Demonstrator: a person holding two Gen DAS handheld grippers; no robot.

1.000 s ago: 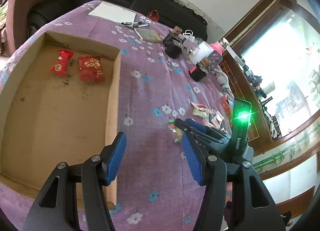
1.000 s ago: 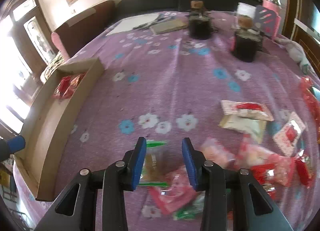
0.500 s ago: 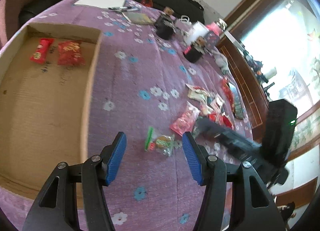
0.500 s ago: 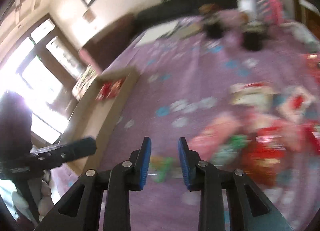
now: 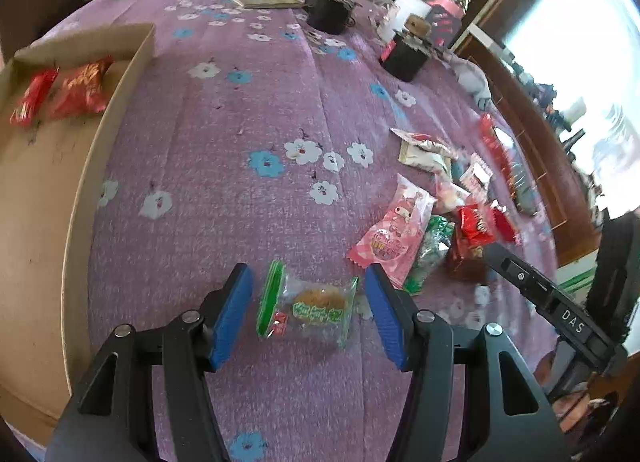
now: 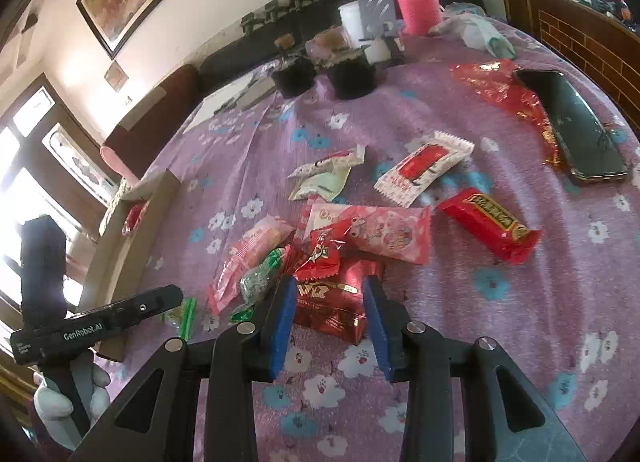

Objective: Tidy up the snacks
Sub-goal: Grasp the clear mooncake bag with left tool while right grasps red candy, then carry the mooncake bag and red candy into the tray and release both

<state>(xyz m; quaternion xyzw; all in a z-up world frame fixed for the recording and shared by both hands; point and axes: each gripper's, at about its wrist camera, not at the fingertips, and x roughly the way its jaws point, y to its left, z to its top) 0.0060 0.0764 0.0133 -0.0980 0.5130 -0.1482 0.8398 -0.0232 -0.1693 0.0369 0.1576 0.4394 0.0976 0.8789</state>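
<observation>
Both wrist cameras look forward and down along their fingers, close over the purple worktop (image 5: 240,134); both views share the snack pile (image 6: 320,254) and cardboard box (image 5: 40,190).

Bare purple counter (image 5: 240,134) lies between the cardboard tray (image 5: 86,182) and the snack pile (image 6: 344,238): clear passage there. Tray wall stands along the left. Pile crowds the right side; phone (image 6: 576,126) and red bar (image 6: 488,224) lie beyond. Two black jars (image 5: 330,10) block the far edge.
</observation>
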